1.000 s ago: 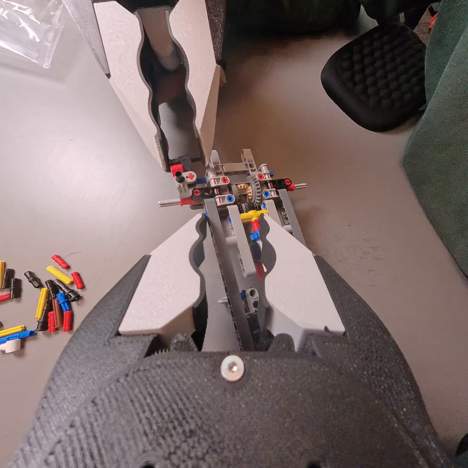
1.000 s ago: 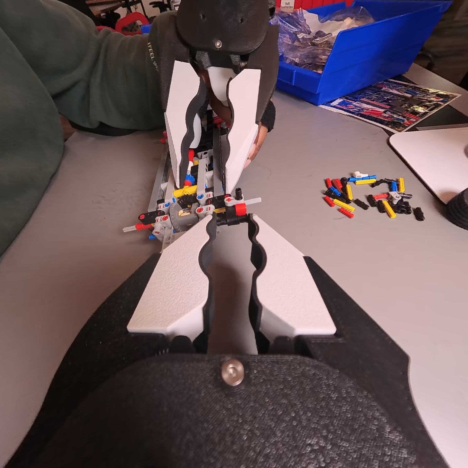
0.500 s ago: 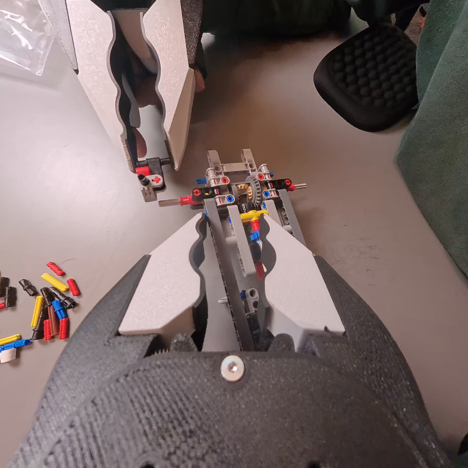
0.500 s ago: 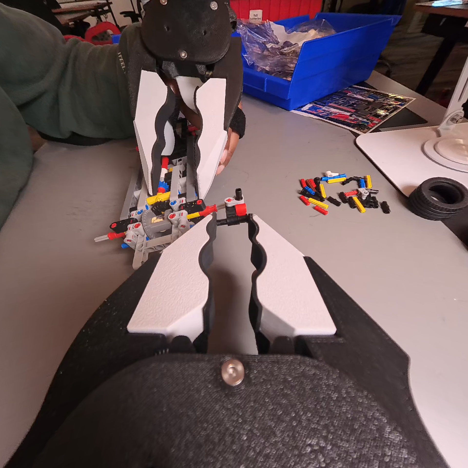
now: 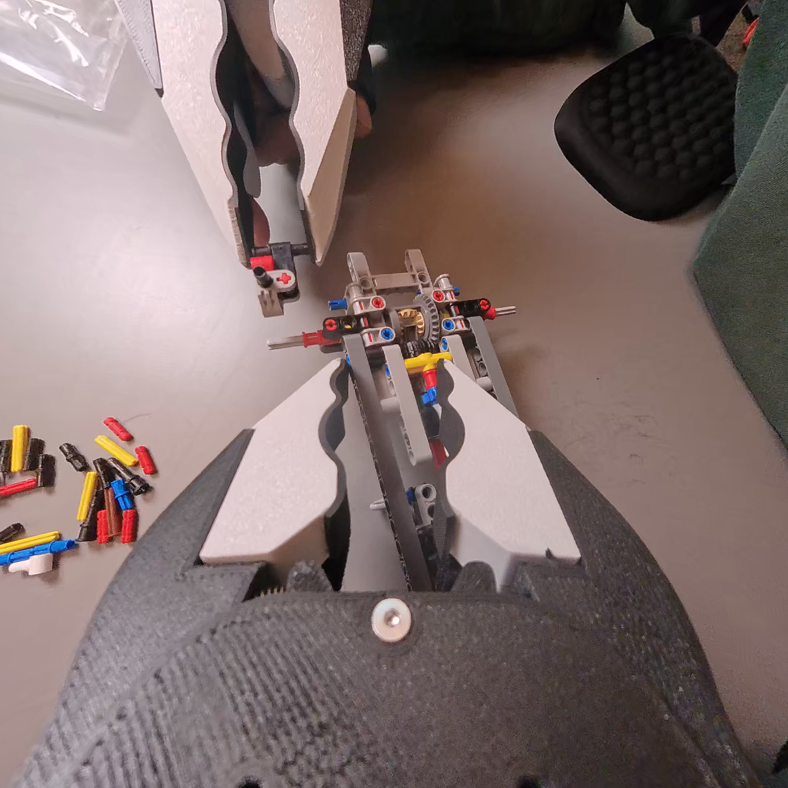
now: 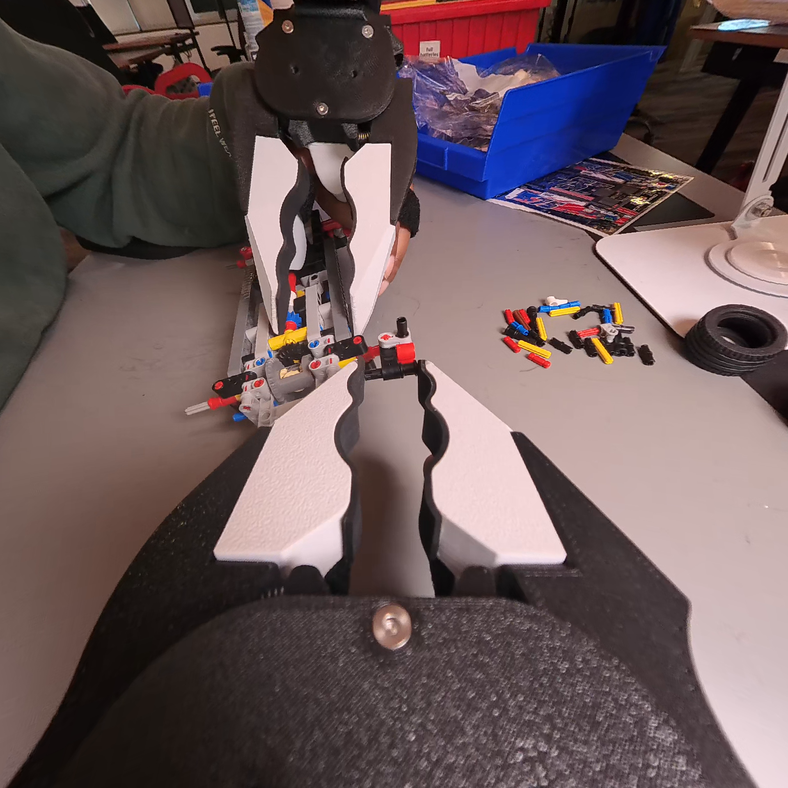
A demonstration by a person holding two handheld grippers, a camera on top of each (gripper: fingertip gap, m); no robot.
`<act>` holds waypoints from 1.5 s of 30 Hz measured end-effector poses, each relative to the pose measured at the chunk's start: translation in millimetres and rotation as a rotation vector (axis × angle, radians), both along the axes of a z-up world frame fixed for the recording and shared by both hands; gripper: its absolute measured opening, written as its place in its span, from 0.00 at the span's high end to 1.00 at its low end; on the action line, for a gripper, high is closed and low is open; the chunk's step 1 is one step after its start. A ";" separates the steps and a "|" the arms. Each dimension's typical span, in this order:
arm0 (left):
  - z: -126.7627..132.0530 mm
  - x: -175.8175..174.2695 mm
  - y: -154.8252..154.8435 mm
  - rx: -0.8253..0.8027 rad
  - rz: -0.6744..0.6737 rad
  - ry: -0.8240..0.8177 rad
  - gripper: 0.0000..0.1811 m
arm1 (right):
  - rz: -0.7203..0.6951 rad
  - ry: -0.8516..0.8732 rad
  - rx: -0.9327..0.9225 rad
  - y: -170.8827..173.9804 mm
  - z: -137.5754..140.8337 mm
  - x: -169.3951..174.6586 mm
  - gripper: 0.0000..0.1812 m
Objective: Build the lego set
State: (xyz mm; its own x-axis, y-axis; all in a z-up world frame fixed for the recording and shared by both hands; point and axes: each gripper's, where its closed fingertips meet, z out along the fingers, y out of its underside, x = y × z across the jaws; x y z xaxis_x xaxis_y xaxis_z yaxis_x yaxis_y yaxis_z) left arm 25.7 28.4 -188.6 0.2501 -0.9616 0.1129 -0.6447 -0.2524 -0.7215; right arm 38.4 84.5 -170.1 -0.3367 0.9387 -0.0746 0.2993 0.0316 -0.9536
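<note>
I am gripping the long grey lego chassis [image 5: 386,430] lengthwise in my left gripper [image 5: 391,371], its two fingers clamping the frame's beams while it is lying on the grey table [image 5: 597,426]. Just past those fingertips, the chassis's axle end is showing one gear housing and two thin axles sticking out sideways. My right gripper [image 6: 390,367] is pinching one small black, red and grey sub-assembly [image 6: 394,347] by its black pin, jaws narrowed on it, holding it just beside the chassis's axle end. Farther off, one loose heap of red, yellow, blue and black pins [image 6: 571,332] is lying on the table, then one black tyre [image 6: 735,339]. Beyond, one blue bin [image 6: 546,123] and one printed instruction sheet [image 6: 597,200] are sitting.
</note>
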 end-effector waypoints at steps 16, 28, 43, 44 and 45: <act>-1.8 -8.7 0.3 0.002 0.005 0.032 0.78 | 0.001 0.001 0.002 0.9 0.0 1.3 0.88; 2.6 -13.7 4.7 0.034 0.014 0.028 0.78 | -0.009 -0.008 0.010 4.7 -1.5 2.8 0.88; 2.6 -15.4 12.9 0.069 0.051 0.030 0.78 | -0.015 0.005 0.011 5.4 0.6 3.0 0.88; 5.7 -14.7 14.5 0.081 0.058 0.015 0.78 | -0.016 0.006 0.012 5.3 0.7 3.1 0.88; 10.3 -13.8 16.2 0.091 0.066 -0.007 0.78 | -0.017 0.008 0.012 5.4 1.1 3.1 0.88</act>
